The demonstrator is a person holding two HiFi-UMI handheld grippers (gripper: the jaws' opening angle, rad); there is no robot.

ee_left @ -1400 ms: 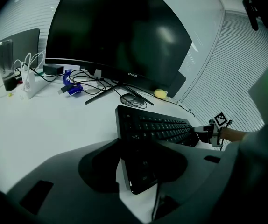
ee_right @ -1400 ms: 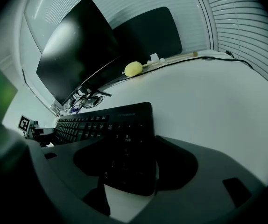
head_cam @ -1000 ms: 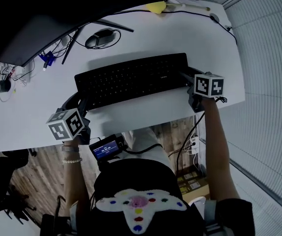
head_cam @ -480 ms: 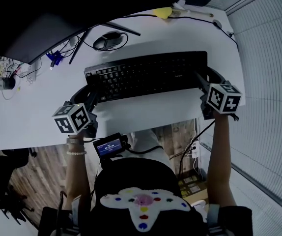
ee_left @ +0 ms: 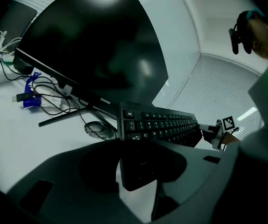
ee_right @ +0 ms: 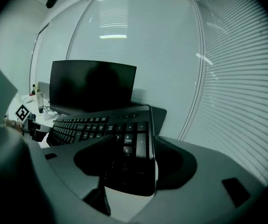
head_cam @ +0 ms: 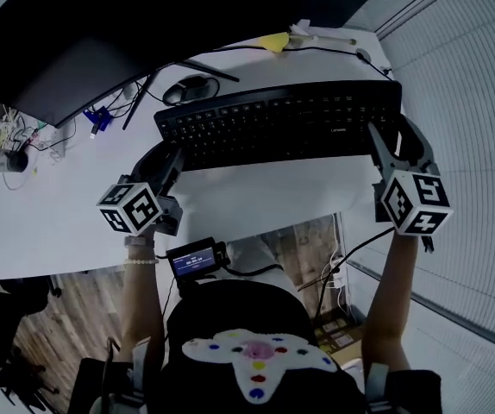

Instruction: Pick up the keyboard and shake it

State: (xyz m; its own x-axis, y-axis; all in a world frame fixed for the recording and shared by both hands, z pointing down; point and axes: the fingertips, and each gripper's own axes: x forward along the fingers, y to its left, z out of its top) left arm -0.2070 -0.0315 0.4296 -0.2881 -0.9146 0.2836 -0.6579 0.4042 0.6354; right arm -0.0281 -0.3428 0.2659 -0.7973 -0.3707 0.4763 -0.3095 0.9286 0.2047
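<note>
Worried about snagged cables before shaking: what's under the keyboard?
Bare white desk shows in front of the keyboard. The patch straight beneath is covered; nothing there can be checked.

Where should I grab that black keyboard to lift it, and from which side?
Grip the long, flat black keyboard at its two short ends, one gripper from each side. It is wide and thin, so end grips should keep it level, as the left gripper and right gripper hold it now.
</note>
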